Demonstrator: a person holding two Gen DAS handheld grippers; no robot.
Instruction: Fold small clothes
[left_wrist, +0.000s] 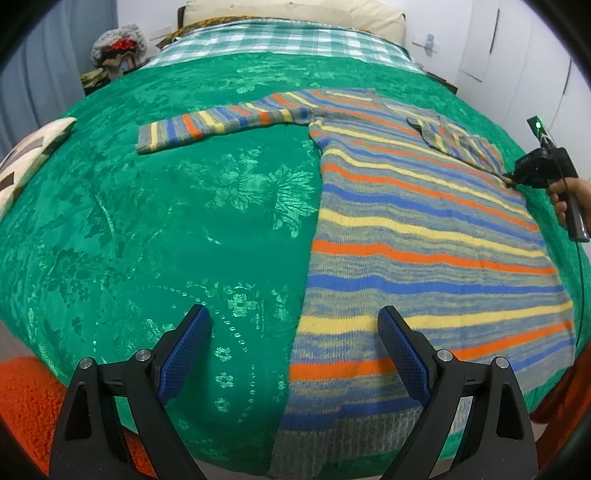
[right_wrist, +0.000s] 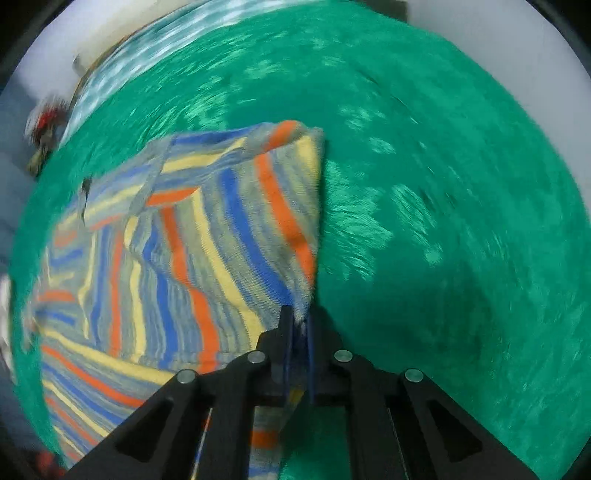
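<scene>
Striped sweater (left_wrist: 424, 236) spread on the bed (left_wrist: 147, 221); right hand-held gripper (right_wrist: 297, 325) clamped on its right edge for folding inward; left hand-held gripper (left_wrist: 295, 325) wide open, empty

The right wrist view is strongly blurred: the pattern of the green bedspread (right_wrist: 443, 221) is smeared into streaks, and the objects beyond the bed's far left corner cannot be identified. The edge of the striped sweater (right_wrist: 177, 258) disappears between the right tongs (right_wrist: 297, 332), so the pinched part is hidden. In the left wrist view, the sweater's hem at the bed's near edge is partly covered by the left tongs (left_wrist: 295, 321), and the person's hand (left_wrist: 563, 199) is cut off by the frame.
</scene>
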